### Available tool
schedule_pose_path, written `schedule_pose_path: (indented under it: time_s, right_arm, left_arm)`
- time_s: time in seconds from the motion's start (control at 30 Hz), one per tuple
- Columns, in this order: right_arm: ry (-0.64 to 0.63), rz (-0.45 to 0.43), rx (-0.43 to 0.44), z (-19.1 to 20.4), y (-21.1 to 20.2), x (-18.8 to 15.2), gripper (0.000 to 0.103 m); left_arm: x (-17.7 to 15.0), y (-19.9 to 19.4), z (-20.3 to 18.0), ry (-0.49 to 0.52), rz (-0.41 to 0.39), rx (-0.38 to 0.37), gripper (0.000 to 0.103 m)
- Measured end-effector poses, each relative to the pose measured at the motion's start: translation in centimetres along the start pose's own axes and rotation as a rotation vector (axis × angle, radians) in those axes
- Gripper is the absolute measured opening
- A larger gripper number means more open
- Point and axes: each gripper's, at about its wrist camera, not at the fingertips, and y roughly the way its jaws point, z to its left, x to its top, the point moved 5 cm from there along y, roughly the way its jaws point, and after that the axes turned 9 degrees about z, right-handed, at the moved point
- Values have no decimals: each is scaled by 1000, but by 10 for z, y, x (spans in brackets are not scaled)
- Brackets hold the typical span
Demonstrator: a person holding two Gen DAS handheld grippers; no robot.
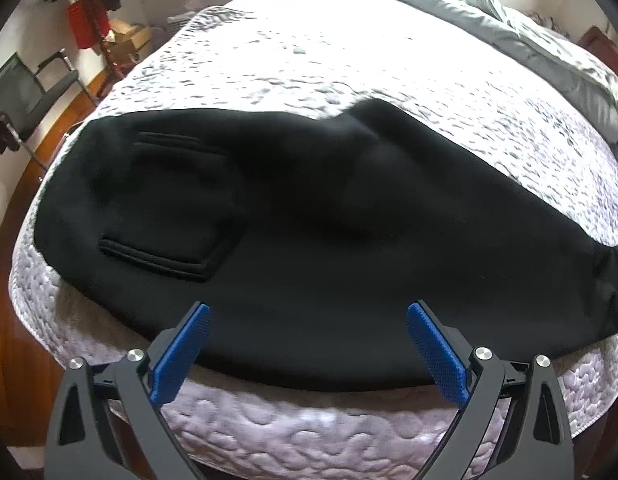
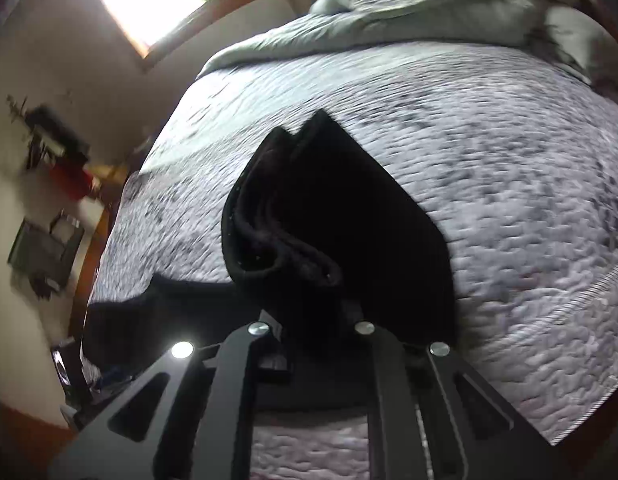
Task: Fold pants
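Black pants (image 1: 309,216) lie spread across a white quilted bed (image 1: 349,64), reaching from its near left corner toward the right edge, a stitched pocket (image 1: 161,258) facing up at the left. The left tongs (image 1: 309,344) hang above the near hem with the blue pads (image 1: 181,354) wide apart and nothing between them. A grey duvet (image 1: 549,48) is bunched at the far right; a dark chair (image 1: 33,92) stands on the floor at left.

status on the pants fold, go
Left gripper open, empty, above the black pants on the mattress. Right gripper shut on the cuff end, lifted. Nothing in the way.
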Motion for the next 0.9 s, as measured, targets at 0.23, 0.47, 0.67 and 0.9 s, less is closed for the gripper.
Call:
schedule_pose_path:
  time_s: [0.23,0.47,0.67,0.9]
  right_arm:
    - [-135,76,32,86,48,-17,10]
    - [-241,200,40,148,112,-42,10]
    - [-298,299,14,166,163,-69,23]
    - [-319,430,204,168,157,-102,61]
  left_arm:
    - [-1,-1,35,-63,6,-8,99]
    - [3,2,58,-107,20,-16,99]
    - [5,2,64,-135,31,-29,99]
    - [1,5,51,-146,71,-111,99]
